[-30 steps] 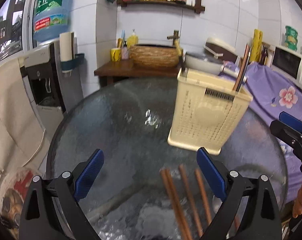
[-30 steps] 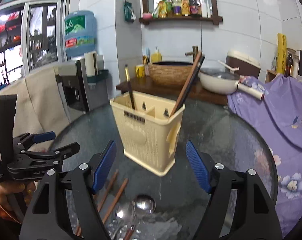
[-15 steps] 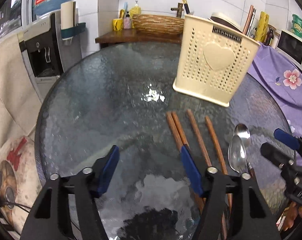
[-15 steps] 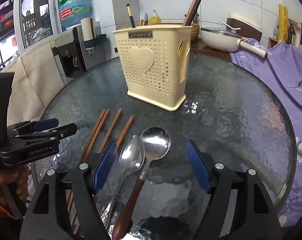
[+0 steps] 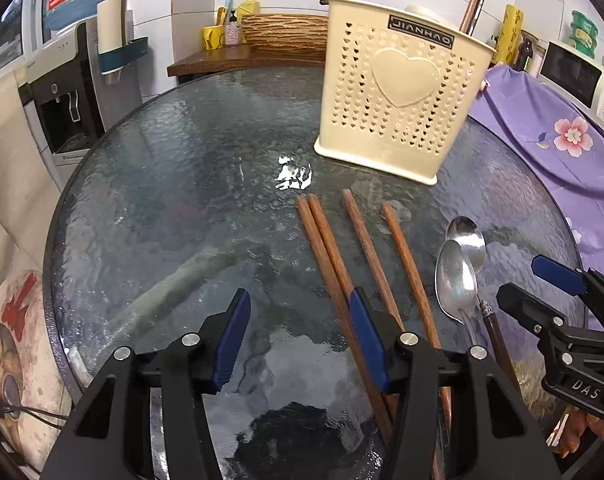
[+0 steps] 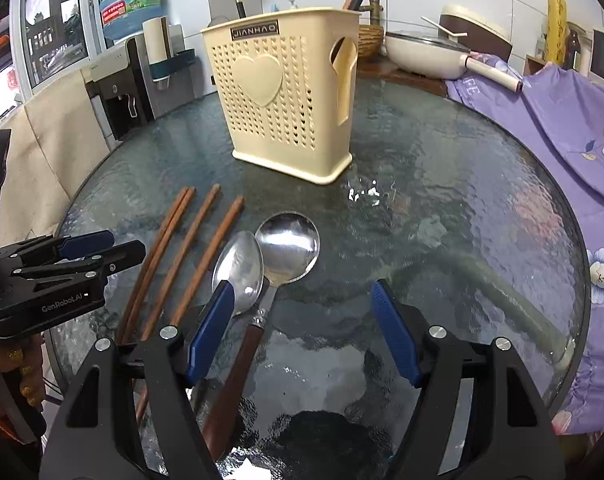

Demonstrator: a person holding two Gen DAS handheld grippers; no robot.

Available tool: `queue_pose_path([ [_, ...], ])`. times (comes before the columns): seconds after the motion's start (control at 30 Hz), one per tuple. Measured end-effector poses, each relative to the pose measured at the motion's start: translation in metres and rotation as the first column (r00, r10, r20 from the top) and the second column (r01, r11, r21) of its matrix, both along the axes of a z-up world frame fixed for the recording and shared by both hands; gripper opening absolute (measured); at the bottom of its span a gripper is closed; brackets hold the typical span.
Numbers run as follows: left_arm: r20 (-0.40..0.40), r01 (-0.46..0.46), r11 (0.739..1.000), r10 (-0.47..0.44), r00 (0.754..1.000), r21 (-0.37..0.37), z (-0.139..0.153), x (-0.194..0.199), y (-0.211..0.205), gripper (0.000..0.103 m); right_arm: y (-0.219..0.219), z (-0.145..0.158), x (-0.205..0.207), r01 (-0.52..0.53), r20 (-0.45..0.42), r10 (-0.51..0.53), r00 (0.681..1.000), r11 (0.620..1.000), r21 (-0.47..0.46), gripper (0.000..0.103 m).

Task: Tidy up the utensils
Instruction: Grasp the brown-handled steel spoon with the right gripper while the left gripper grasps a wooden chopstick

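A cream perforated utensil holder (image 5: 401, 96) with a heart stands on the round glass table (image 5: 174, 184); it also shows in the right wrist view (image 6: 286, 92), with chopsticks standing in it. Several brown chopsticks (image 5: 341, 256) lie flat in front of it, seen in the right wrist view (image 6: 182, 256) too. Two metal spoons (image 6: 262, 264) lie side by side to their right, also in the left wrist view (image 5: 459, 272). My left gripper (image 5: 298, 320) is open and empty above the chopsticks' near ends. My right gripper (image 6: 302, 320) is open and empty above the spoon handles.
A purple floral cloth (image 6: 561, 128) covers furniture at the right. A water dispenser (image 5: 74, 92) stands at the left, beyond the table edge. A wooden counter with a woven basket (image 5: 286, 34) and a pan (image 6: 421, 54) lies behind the table.
Both grippers have tilted down and drawn back toward the table's near edge, so the chopsticks and spoons now lie in full view. Both stay open and empty.
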State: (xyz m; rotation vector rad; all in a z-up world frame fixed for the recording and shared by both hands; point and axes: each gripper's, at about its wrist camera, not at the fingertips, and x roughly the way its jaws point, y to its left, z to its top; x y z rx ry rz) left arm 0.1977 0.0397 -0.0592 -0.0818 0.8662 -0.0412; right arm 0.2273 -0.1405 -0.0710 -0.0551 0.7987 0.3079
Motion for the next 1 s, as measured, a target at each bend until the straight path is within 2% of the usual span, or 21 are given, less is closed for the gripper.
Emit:
queue_pose_path([
  [0.43,-0.012,0.002,1.0,-0.002,1.0,0.016,-0.006,-0.004,-0.004,0.049,-0.005,-0.012,-0.002,0.025,-0.041,-0.026,0.999,0.999,-0.03,0.071],
  [0.63,-0.02,0.002,0.998,-0.001,1.0,0.061,-0.007,0.0,-0.01,0.049,0.007,-0.017,0.0,0.014,-0.061,-0.018,0.998,0.998,-0.068,0.071],
  [0.8,-0.015,0.005,0.997,-0.004,1.0,0.082,-0.007,-0.001,-0.005,0.047,0.002,-0.019,0.001,0.026,-0.061,-0.031,0.998,0.997,-0.078,0.064],
  [1.0,-0.024,-0.02,0.997,0.021,0.999,0.069,-0.006,0.005,0.009,0.044,-0.009,-0.019,0.008,0.041,-0.068,-0.046,0.997,0.997,-0.065,0.063],
])
